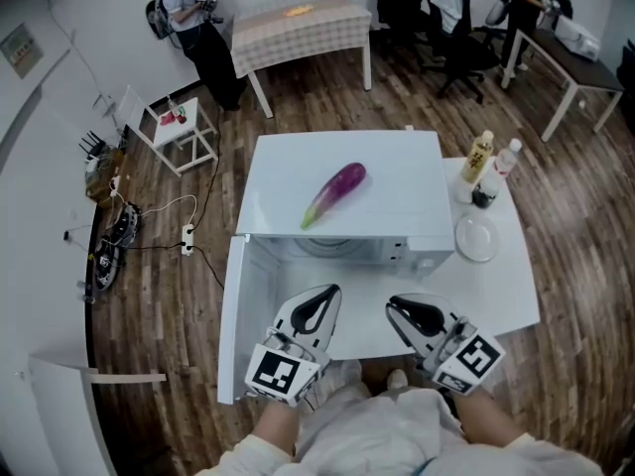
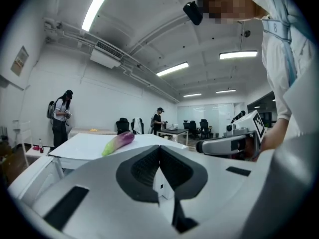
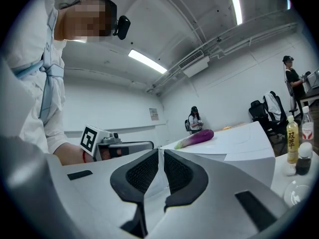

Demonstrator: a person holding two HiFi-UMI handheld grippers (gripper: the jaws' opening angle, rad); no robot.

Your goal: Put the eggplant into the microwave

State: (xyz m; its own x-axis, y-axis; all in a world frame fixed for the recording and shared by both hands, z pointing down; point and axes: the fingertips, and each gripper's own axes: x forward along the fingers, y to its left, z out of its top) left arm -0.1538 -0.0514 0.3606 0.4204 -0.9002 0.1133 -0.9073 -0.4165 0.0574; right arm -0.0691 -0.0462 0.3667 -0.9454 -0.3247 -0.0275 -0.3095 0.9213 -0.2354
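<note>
While both grippers hang at bottom centre of frame, your left gripper [image 1: 321, 303] and right gripper [image 1: 403, 311] have jaws pressed together, nothing between them. Eggplant [image 1: 335, 192] lies on top of microwave [image 1: 397, 167], centre of frame, well apart from both.

Risk: eggplant looks round and smooth; a nudge from closed jaws can roll it off. Open door [image 1: 230, 315] at lower left can catch your left arm.

White table [image 1: 506, 286]; bottles [image 1: 479, 157], plate [image 1: 477, 237] at right. Wooden floor, people, chairs along upper edge.
</note>
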